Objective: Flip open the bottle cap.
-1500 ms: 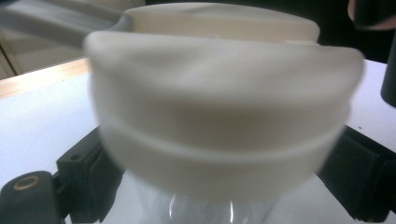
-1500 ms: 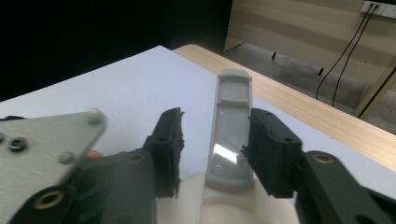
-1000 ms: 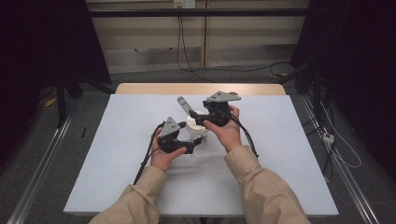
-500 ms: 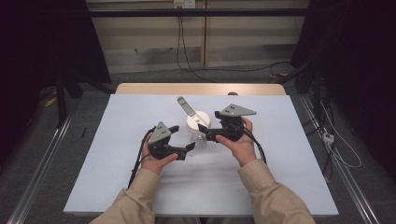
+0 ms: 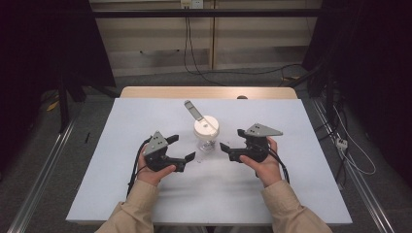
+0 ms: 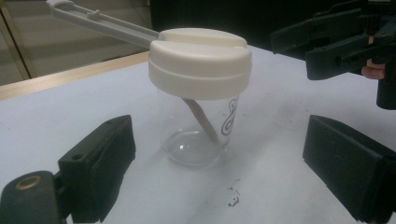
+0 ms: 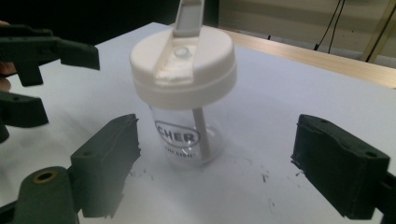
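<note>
On the clear cup (image 7: 187, 140) under the white lid (image 7: 183, 70), black lettering "CHER".

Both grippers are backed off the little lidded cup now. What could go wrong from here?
1. The small clear plastic cup carries a wide cream lid with its grey flap raised, so it looks top-heavy; a nudge could tip it.
2. The left gripper and right gripper, both open, face each other across the cup; closing in together, their fingers may collide or squeeze its thin wall.
</note>
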